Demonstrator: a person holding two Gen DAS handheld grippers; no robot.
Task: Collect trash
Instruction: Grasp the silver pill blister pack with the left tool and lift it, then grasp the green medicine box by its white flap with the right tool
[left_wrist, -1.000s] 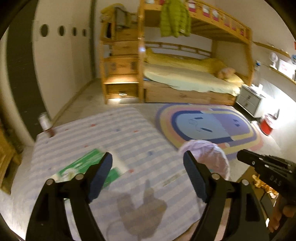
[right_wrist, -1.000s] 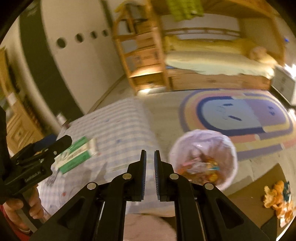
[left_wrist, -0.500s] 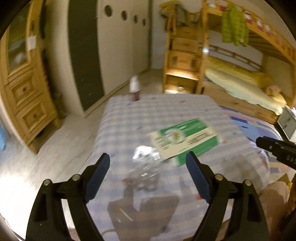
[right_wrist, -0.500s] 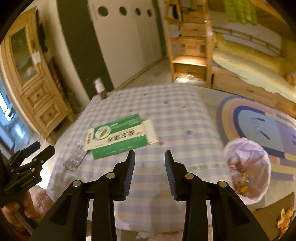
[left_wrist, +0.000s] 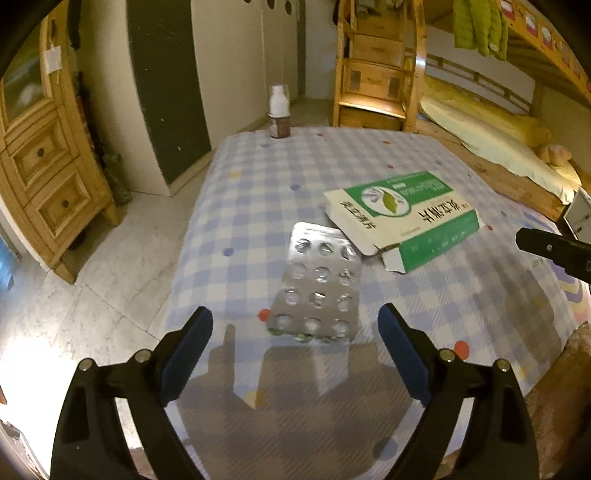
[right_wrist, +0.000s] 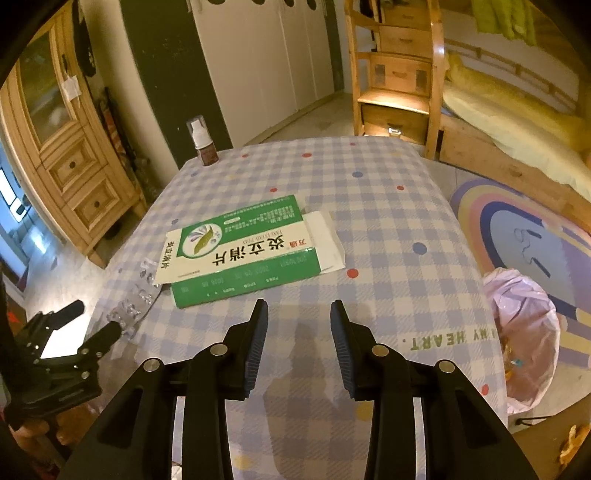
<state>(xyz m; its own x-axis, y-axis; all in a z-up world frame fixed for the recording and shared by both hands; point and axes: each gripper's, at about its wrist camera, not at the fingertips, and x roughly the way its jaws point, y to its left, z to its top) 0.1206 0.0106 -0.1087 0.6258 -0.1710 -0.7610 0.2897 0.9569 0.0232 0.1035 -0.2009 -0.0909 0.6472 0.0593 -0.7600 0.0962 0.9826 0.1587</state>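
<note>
While the left gripper (left_wrist: 295, 336) widens, empty, over the blister pack (left_wrist: 317, 288) lying flat beside the medicine box (left_wrist: 402, 218), the right gripper (right_wrist: 298, 332) hangs parted and empty; thin foil may slide off the tablecloth (left_wrist: 251, 177) unpinched.

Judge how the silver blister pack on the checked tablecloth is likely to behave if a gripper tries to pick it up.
The blister pack is a thin foil sheet lying flat, so jaws will probably struggle to get under its edge. It looks light and may slide on the tablecloth when nudged. It would likely flex rather than stay rigid. One end lies against the green box, which might be nudged too.
</note>
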